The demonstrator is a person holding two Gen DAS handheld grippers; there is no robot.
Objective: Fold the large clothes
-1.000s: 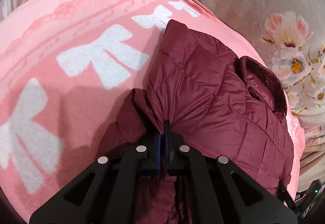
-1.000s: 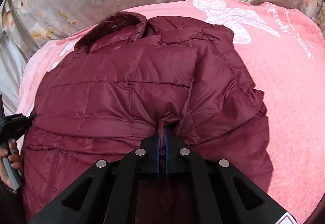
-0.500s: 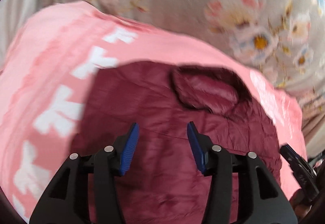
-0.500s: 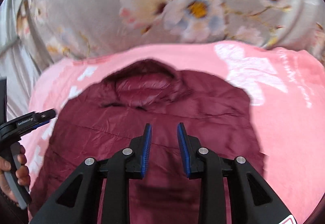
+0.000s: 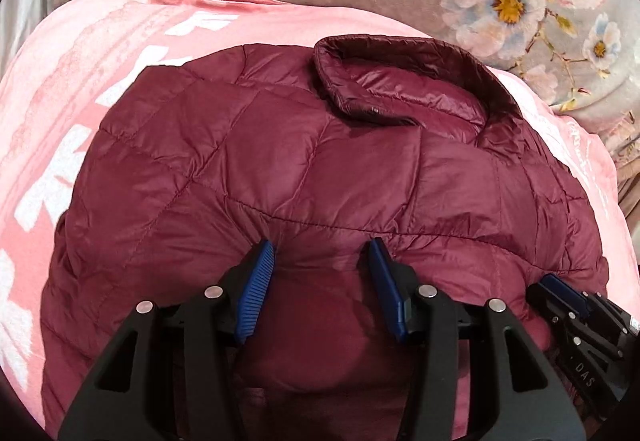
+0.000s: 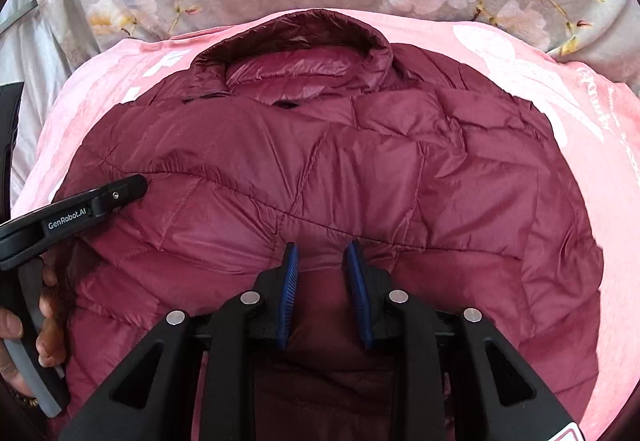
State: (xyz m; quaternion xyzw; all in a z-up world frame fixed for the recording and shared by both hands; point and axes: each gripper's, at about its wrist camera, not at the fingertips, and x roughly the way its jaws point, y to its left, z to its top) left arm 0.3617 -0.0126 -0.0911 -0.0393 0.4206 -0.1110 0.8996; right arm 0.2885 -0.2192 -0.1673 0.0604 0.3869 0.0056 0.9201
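Now | left gripper, right gripper: fingers just opened, parted, empty | jacket released onto pink blanket

Right tongs parted over maroon jacket (collar far side).
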